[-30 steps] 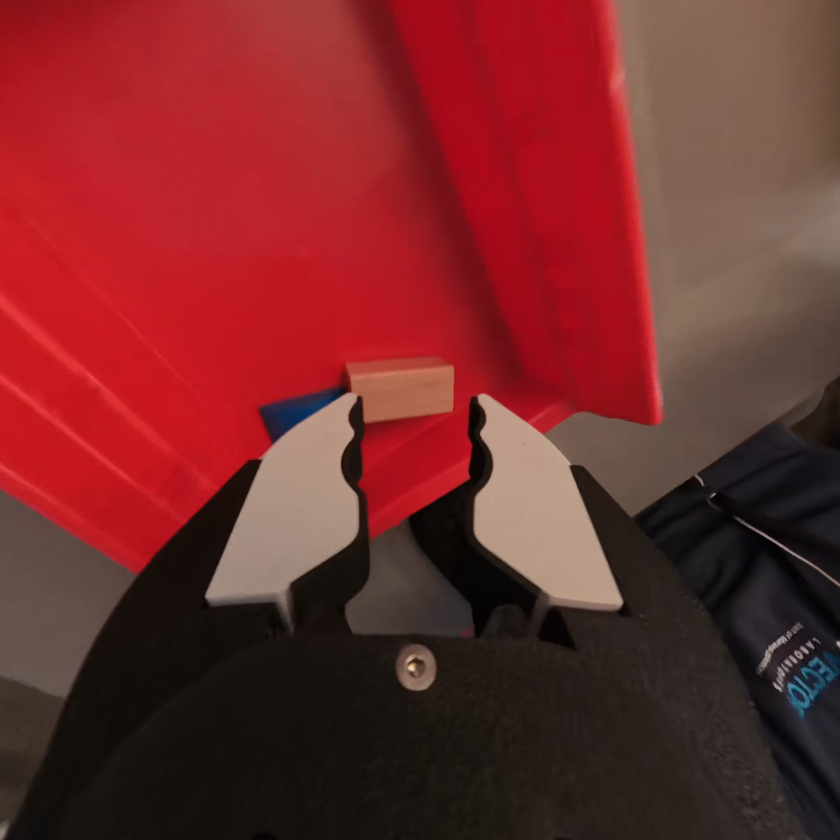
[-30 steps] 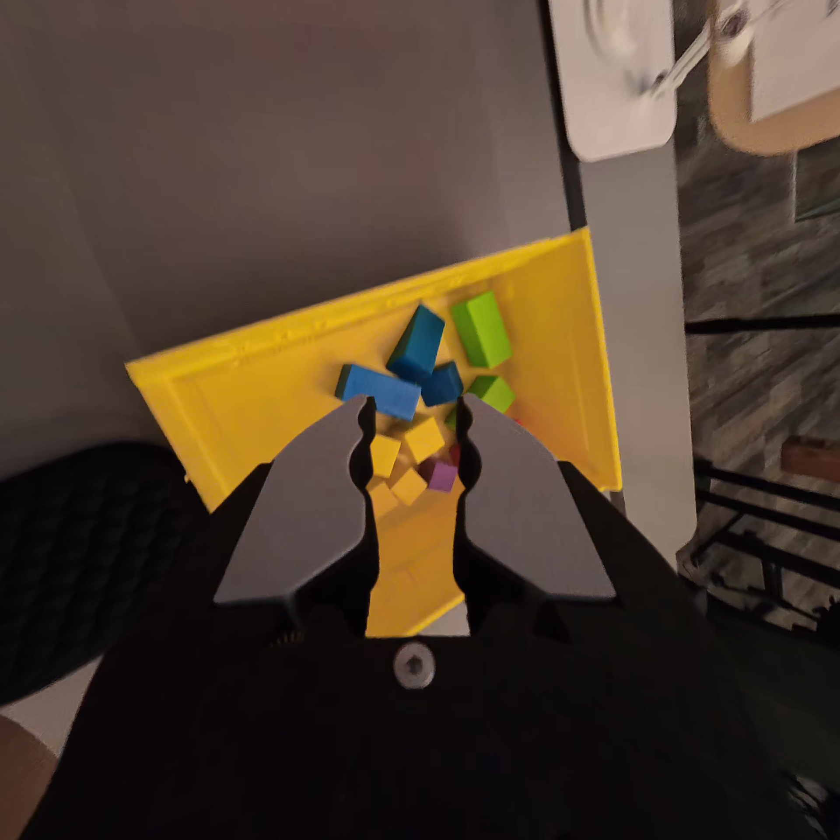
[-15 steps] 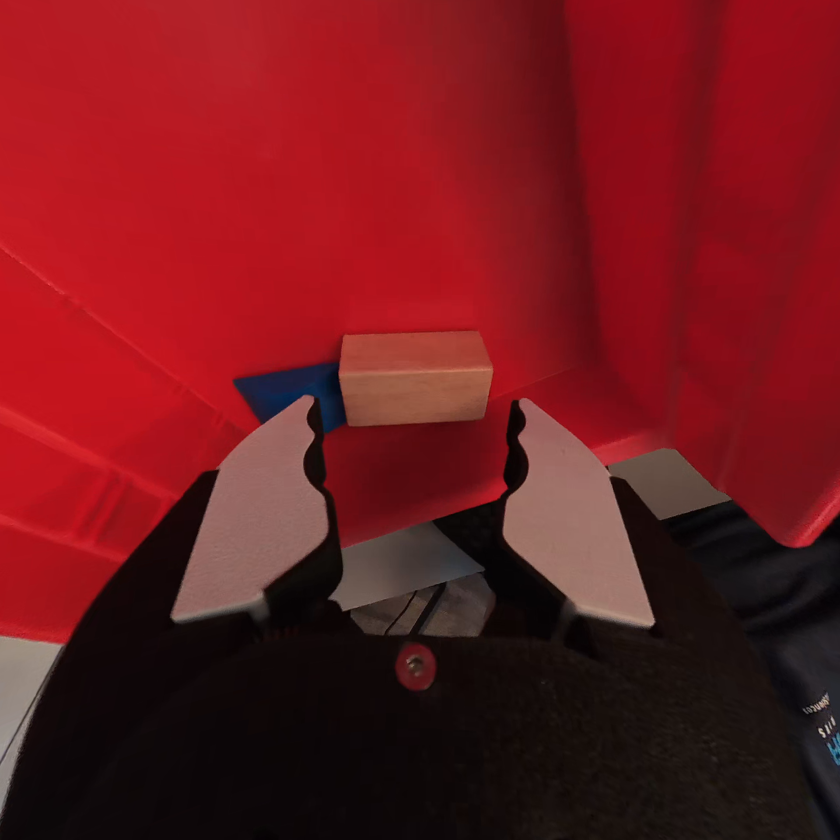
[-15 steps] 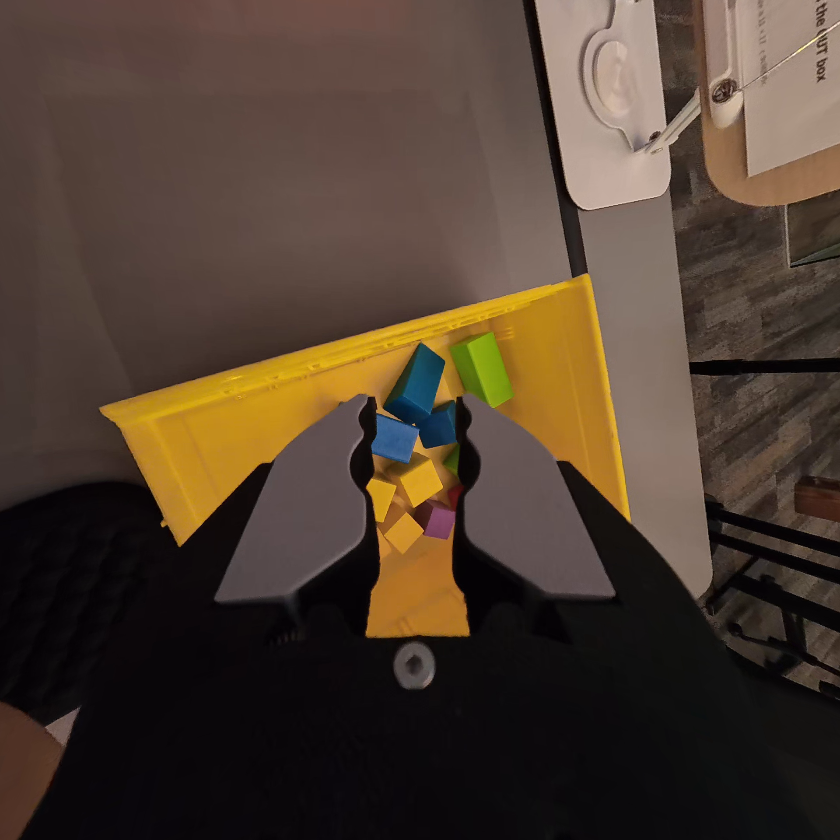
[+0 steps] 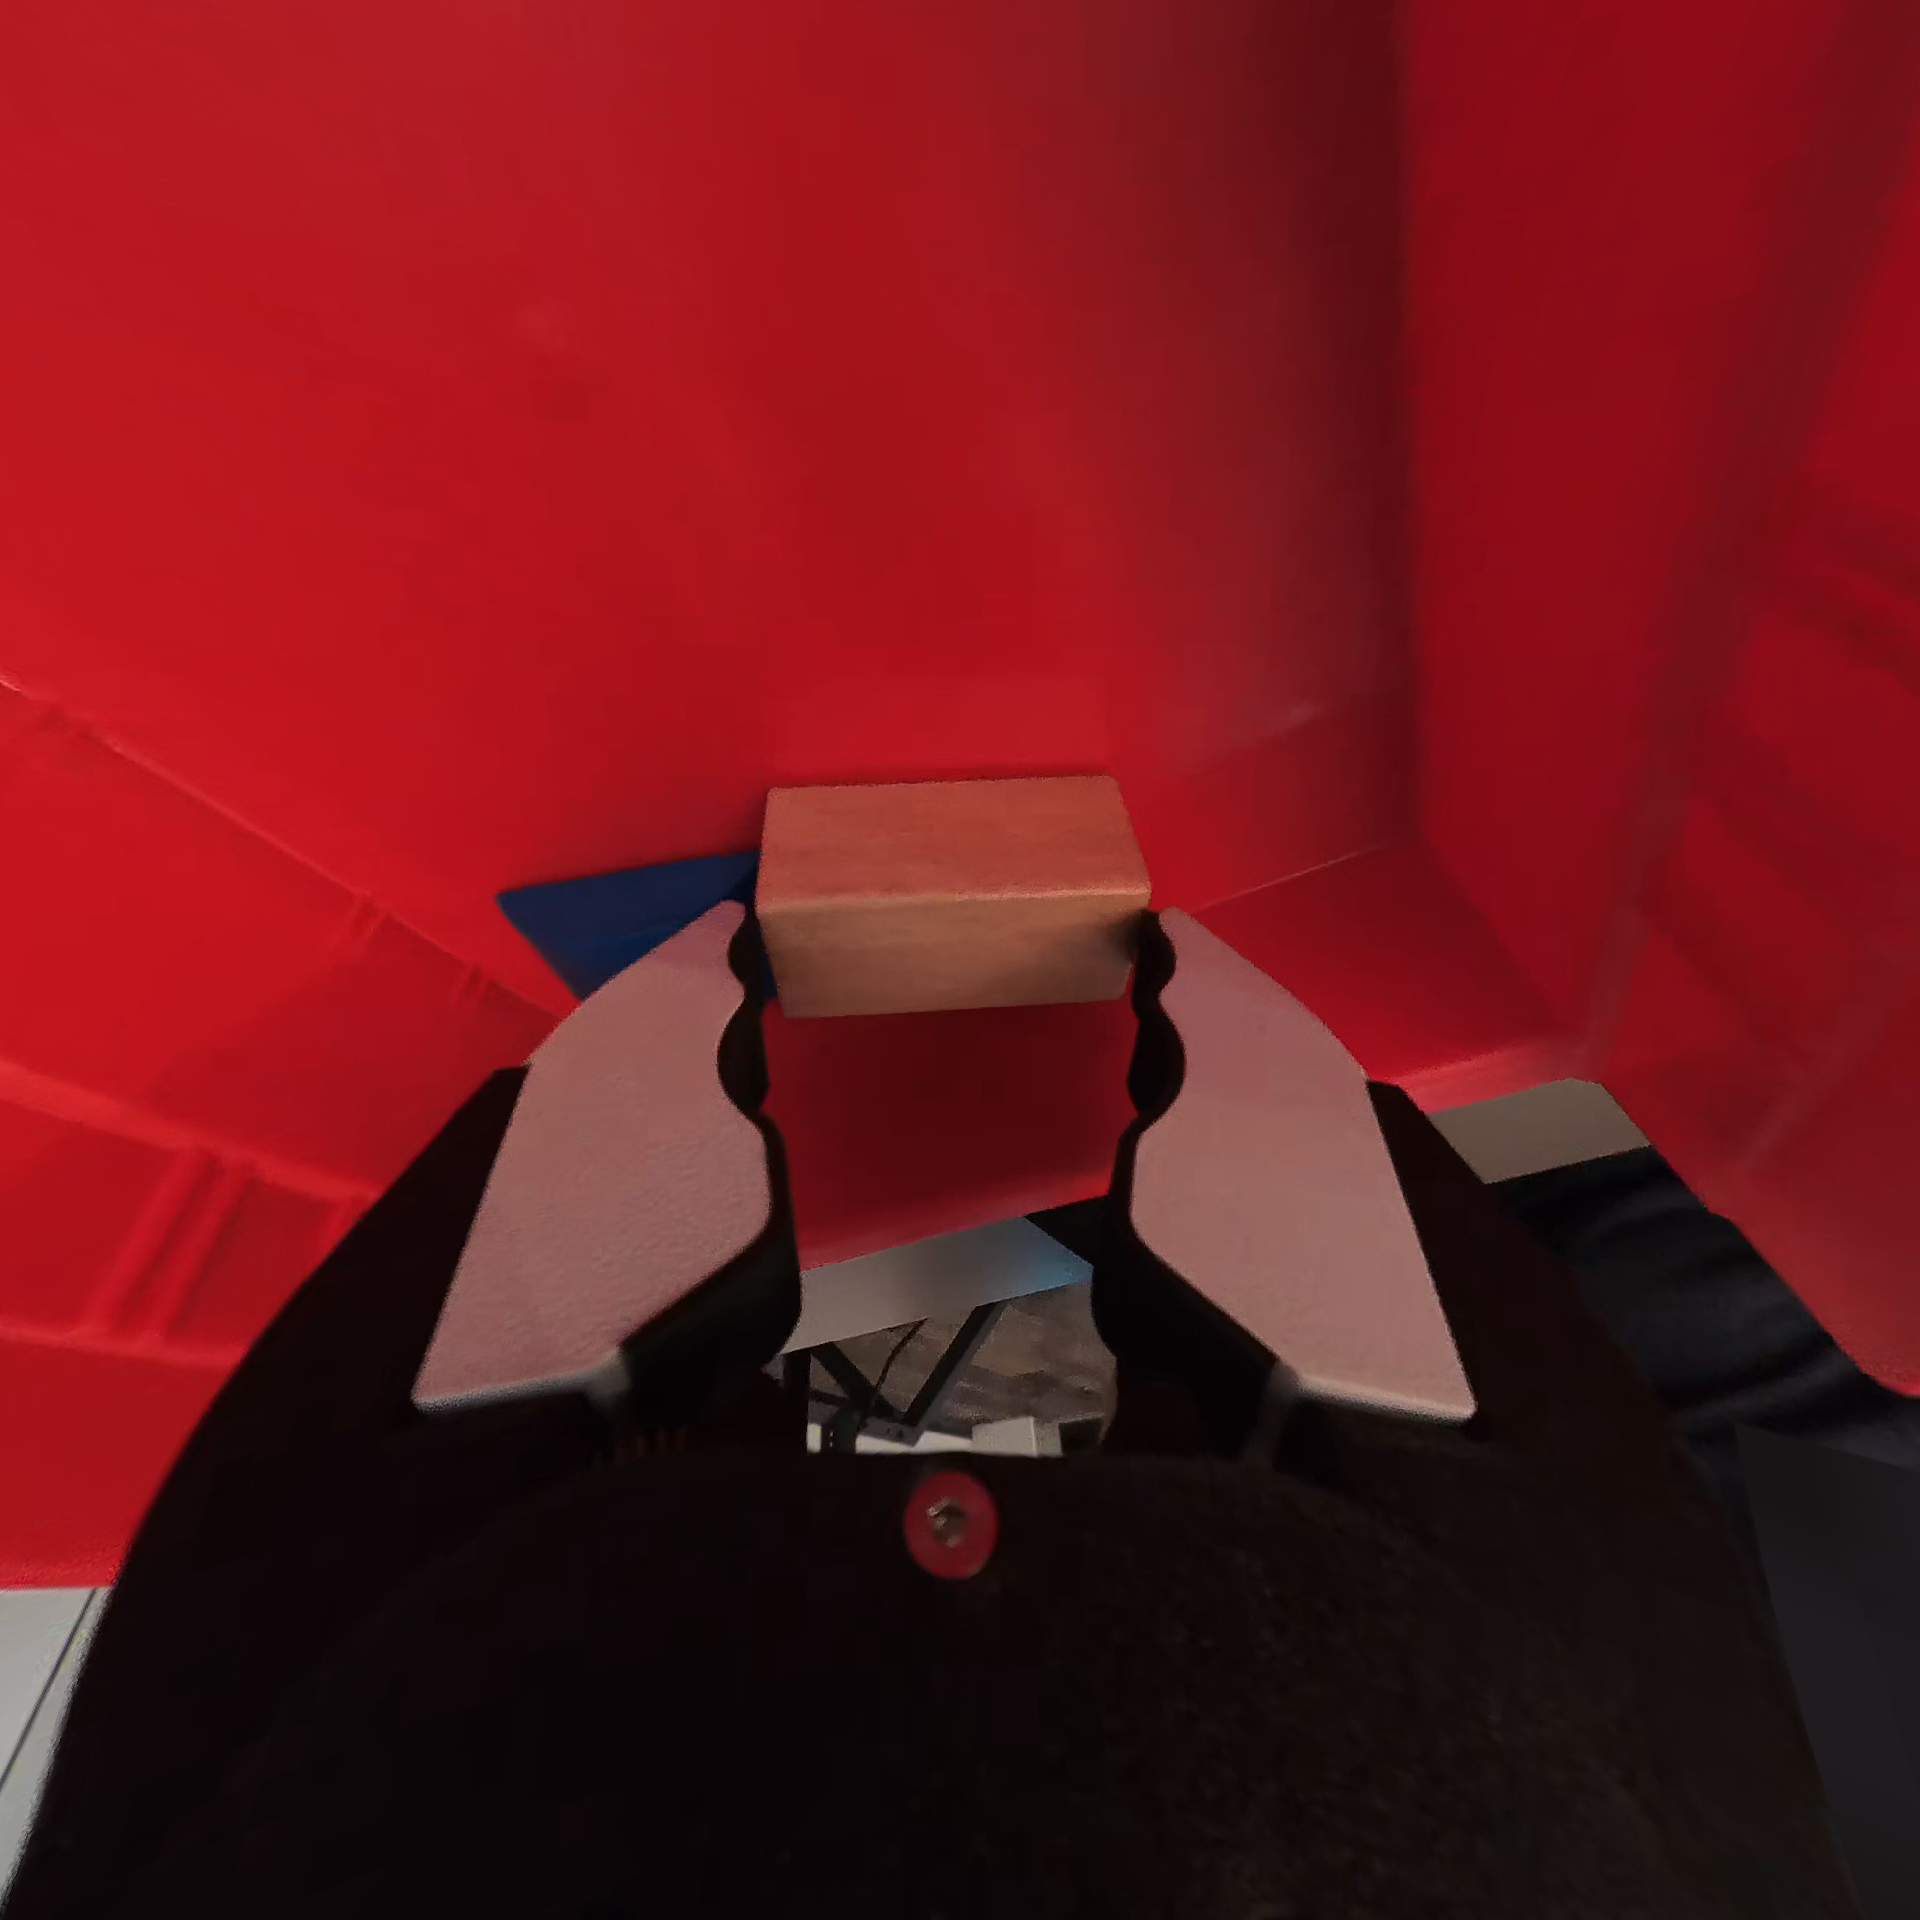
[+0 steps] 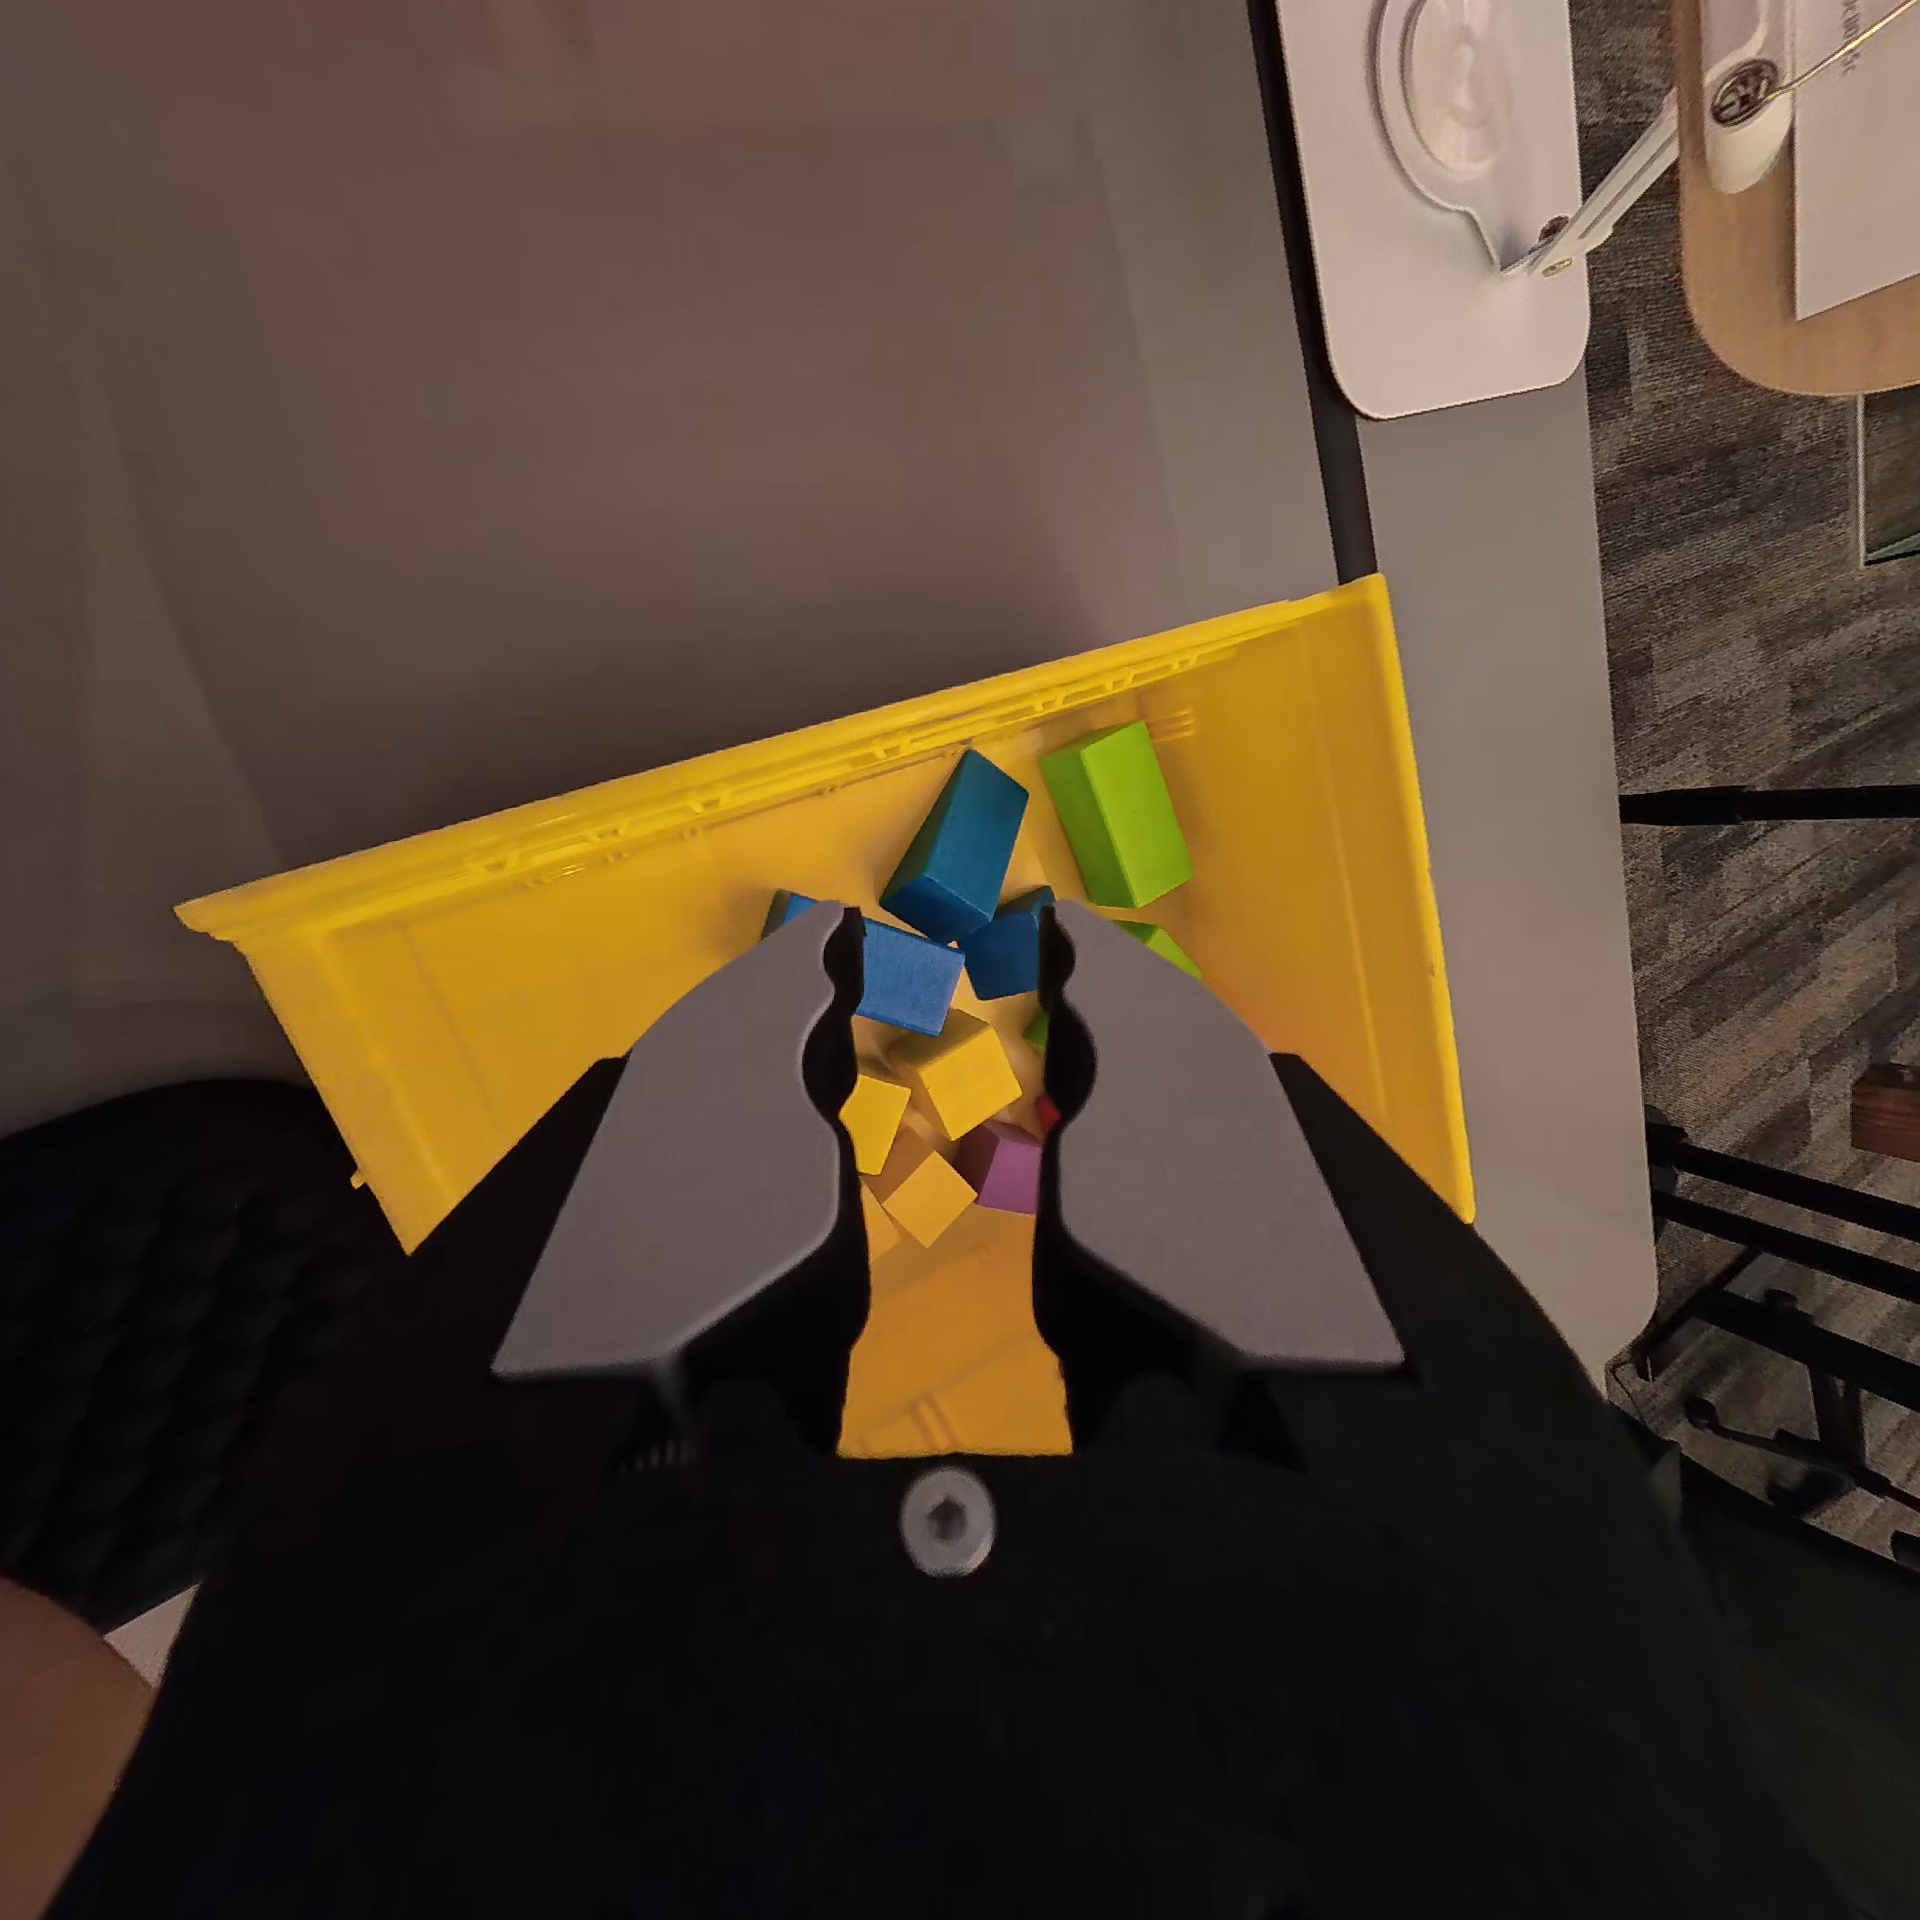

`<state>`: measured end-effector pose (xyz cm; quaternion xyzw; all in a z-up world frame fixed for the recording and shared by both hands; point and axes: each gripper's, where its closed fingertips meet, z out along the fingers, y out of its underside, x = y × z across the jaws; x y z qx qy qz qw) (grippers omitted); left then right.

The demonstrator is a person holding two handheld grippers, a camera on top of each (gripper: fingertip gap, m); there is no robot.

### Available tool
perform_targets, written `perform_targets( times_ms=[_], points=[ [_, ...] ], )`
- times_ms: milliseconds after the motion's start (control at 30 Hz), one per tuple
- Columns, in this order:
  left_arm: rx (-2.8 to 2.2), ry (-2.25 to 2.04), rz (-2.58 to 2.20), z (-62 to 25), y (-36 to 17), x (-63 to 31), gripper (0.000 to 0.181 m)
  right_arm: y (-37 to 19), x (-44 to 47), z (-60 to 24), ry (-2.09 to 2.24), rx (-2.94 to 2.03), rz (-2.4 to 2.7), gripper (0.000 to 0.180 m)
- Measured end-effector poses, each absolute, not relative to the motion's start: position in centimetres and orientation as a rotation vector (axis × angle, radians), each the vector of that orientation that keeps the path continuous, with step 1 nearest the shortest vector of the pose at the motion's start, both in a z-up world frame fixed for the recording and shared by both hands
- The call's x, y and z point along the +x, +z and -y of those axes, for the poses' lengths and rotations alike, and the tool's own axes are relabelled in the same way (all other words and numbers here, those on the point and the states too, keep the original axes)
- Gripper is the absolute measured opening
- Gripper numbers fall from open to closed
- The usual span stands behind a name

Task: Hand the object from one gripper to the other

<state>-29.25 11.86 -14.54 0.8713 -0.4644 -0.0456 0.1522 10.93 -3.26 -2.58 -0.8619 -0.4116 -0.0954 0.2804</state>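
**One wooden block sits between the left jaws in the red bin**

The left gripper [image 5: 948, 940] is poking into one big red bin [image 5: 727, 416]. Its jaws are spread wide, one on each side of a single plain wooden block [image 5: 951, 899]. The tips look like they touch the block's two ends, but I cannot tell if they are squeezing it. The block lies flat on the red floor of the bin. One dark blue block [image 5: 623, 914] peeks out just beside it, on its left.

The right gripper [image 6: 948, 935] hangs over one yellow bin [image 6: 520, 987] on the grey desk [image 6: 623, 364]. Its jaws are a little way apart and hold nothing. Down in the yellow bin is a heap of small blocks. I can count three blue blocks [image 6: 961, 852], one big green block [image 6: 1117, 816] with more green bits half hidden by the gripper, three yellow blocks [image 6: 966, 1070] and one purple block [image 6: 1008, 1169]. A tiny bit of red shows too.

One white flat stand [image 6: 1455, 260] sits at the far corner of the desk.
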Motion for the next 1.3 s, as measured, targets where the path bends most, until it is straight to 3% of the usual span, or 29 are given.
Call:
perform_targets(
  times_ms=[533, 833, 1067, 1300],
  points=[
    [2.663, -0.006, 1.423, -14.3, -12.1, -28.0, 0.068, -3.2, 11.1, 2.3, -0.247, -2.307, 1.092, 0.032],
    [2.811, 0.63, 1.473, -15.4, -7.0, -25.6, 0.067, -1.5, 8.1, -2.0, -0.067, -2.188, 0.879, 0.033],
    [2.617, 1.154, 1.572, -13.8, -3.8, -24.1, 0.067, -1.1, 1.4, -3.5, 0.18, -2.055, 0.918, 0.033],
    [2.321, 1.482, 1.697, -10.6, -0.7, -21.1, 0.067, 0.9, -8.1, -4.1, 0.267, -1.688, 1.013, 0.047]
  ],
)
